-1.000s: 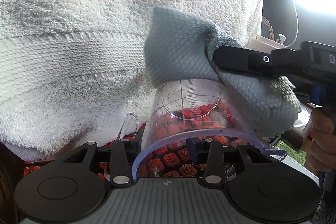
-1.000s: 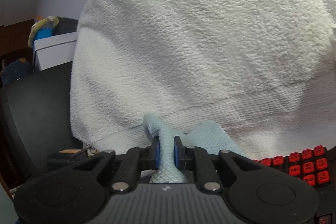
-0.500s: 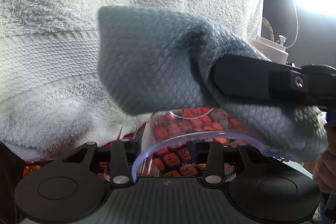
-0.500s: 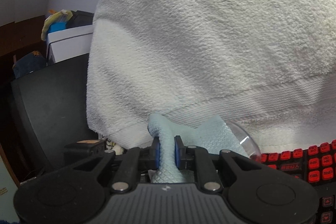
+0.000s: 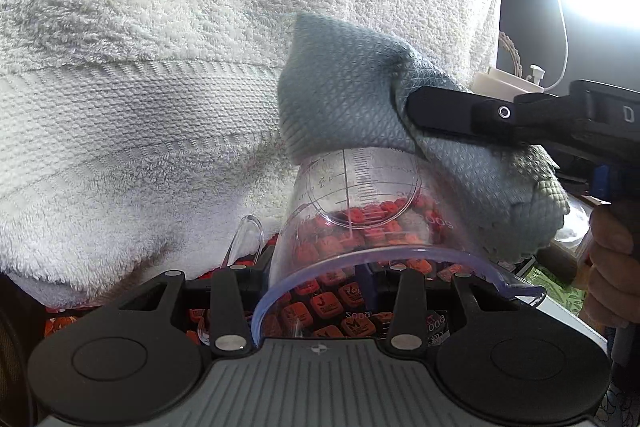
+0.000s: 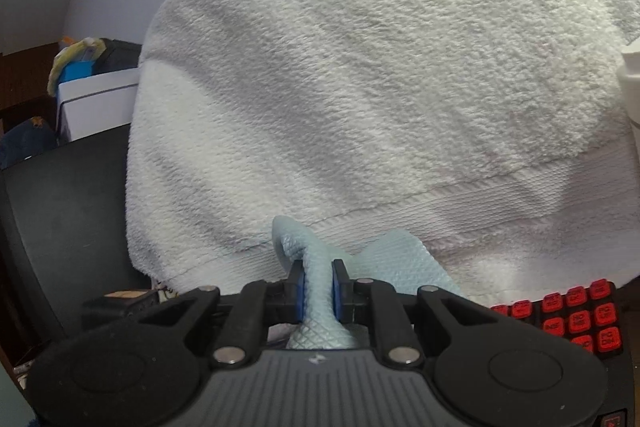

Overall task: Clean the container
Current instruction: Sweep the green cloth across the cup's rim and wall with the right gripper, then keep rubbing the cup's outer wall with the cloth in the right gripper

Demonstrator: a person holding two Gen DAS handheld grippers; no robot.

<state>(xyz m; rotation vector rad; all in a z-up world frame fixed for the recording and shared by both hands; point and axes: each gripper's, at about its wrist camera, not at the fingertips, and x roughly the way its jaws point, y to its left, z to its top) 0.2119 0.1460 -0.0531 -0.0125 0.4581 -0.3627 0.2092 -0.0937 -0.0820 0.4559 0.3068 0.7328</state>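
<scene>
- One left gripper [image 5: 318, 279] sits nearest in the left wrist view, its fingers spread partway, one on each side of the wall of one clear cup [image 5: 360, 227], gripping it.
- The cup lies tilted on its side, mouth toward the camera, base away; printed scale lines run along its wall, and a clear handle [image 5: 244, 239] sticks out on its left.
- Nothing lies inside the cup; the red seen through it is the keys of one keyboard [image 5: 332, 311] beneath.
- One grey-blue cloth [image 5: 344, 99] is pressed over the far end of the cup, covering its base and draping down its right side.
- One right gripper [image 5: 412, 103] reaches in from the right of that view, with one black finger lying across the cloth; a hand [image 5: 612, 267] holds its grip at the frame's right edge.
- In the right wrist view, the right gripper [image 6: 318, 291] has its jaws drawn narrow, its blue pads [image 6: 298, 287] pinching a fold of the cloth [image 6: 316, 307] between them; the cup cannot be made out here.
- Red keys of the keyboard [image 6: 576, 319] show at lower right.
- One white towel [image 6: 380, 87] hangs behind everything, filling most of both views.
- Far left, one white box [image 6: 96, 99] stands beside the towel.
</scene>
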